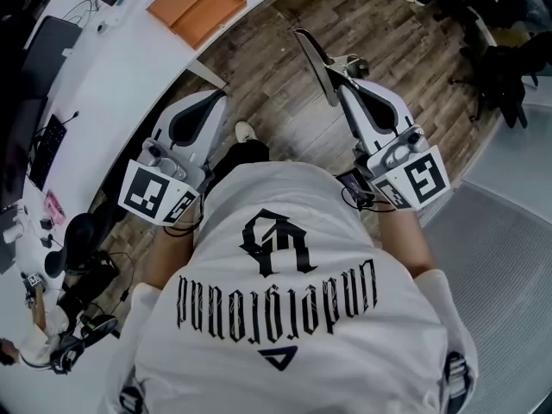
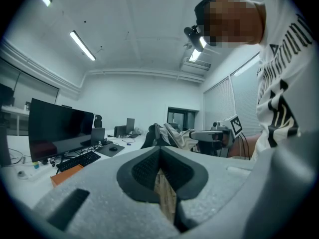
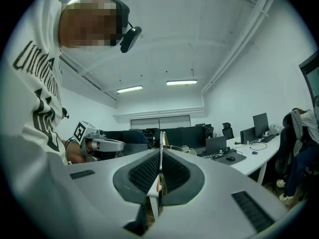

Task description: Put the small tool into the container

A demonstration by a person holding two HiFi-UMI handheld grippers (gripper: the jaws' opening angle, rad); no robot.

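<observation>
No small tool and no container can be made out in any view. In the head view my left gripper [image 1: 222,96] is held level in front of the person's torso, over the wooden floor beside the white desk [image 1: 112,67]. My right gripper [image 1: 299,33] reaches further forward over the floor, its long jaws pressed together. In the left gripper view the left gripper [image 2: 159,148] has its pads meeting at the tips with nothing between them. The right gripper [image 3: 161,133] shows its jaws shut in a thin line and empty in the right gripper view.
An orange flat pad [image 1: 197,5] lies on the curved white desk, with a keyboard [image 1: 47,149] and cables further left. Monitors [image 2: 60,131] stand on the desks. A chair draped with clothes [image 2: 164,136] stands ahead. Grey flooring [image 1: 509,257] lies to the right.
</observation>
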